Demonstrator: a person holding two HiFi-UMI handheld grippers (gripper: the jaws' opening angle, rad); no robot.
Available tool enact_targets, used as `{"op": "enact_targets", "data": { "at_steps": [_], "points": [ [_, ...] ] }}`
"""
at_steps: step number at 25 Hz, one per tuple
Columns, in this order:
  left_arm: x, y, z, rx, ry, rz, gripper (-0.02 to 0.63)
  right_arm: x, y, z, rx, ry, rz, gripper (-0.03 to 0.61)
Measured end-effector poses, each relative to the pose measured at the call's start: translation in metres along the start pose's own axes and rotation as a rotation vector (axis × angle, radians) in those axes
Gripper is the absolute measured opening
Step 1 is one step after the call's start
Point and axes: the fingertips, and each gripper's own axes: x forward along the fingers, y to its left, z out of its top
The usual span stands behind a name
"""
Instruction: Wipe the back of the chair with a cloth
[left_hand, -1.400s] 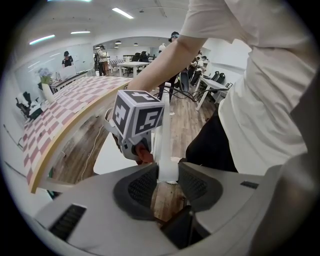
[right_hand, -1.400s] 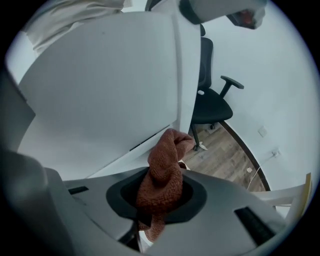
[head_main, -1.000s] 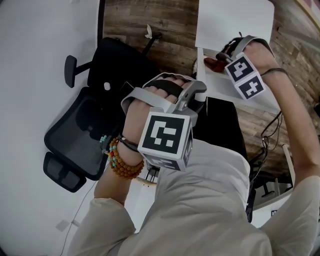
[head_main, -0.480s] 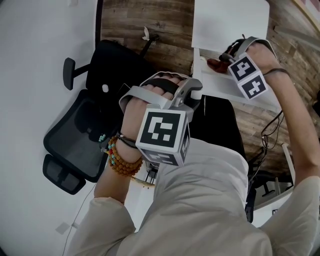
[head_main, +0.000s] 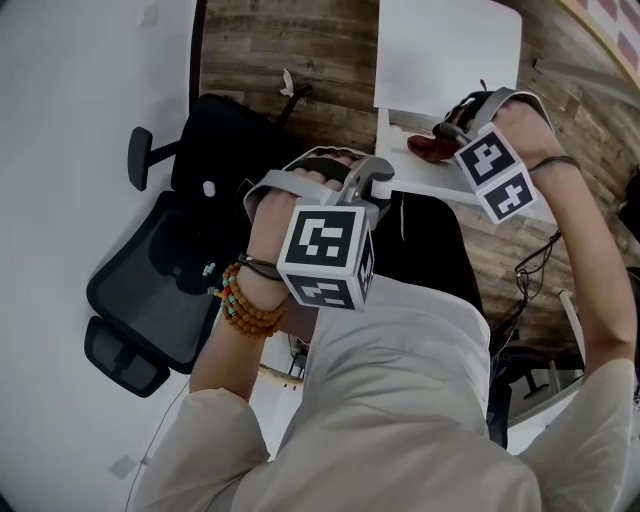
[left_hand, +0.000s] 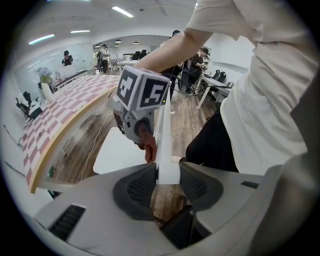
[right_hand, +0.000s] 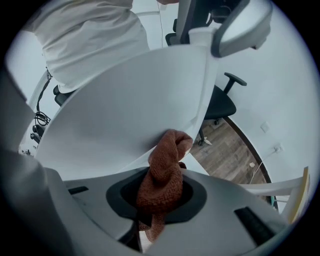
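Left jaws: We found the left gripper (left_hand: 168, 175) gripping the thin edge of the white chair back (left_hand: 163, 130). One pad (left_hand: 137, 187) lay against each face. The jaws had just been opening a little, with that edge between them.
Right jaws: We found the right gripper (right_hand: 162, 189) closed on a brown cloth (right_hand: 164, 167), which was bunched and standing up out of the jaws.
Cloth: Its upper fold touched the lower edge of the chair back's broad curved face.
Chair back: In the head view it ran between the two grippers, the left gripper at its left end and the right gripper with the cloth nearer its right.
Seat (head_main: 450, 45): We saw it as white, beyond the back.
Left wrist: It bore a bracelet (head_main: 245, 305) of beads.
Surroundings: A black office chair (head_main: 160, 285) stood left of the person, on a wood floor (head_main: 290, 40).
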Motion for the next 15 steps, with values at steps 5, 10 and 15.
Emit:
{"op": "enact_targets", "data": {
  "at_steps": [5,10,15],
  "points": [
    [0.003,-0.002,0.0,0.002,0.013,-0.017,0.17,-0.027,0.006,0.01,-0.01,0.006,-0.025,0.084],
    [0.004,-0.002,0.001,0.003,0.018,-0.024,0.172,-0.052,0.015,0.016,-0.026,0.026,-0.044,0.084],
    [0.007,-0.001,0.001,0.01,0.037,-0.026,0.173,-0.07,0.025,0.017,-0.036,0.048,-0.064,0.084]
  ]
}}
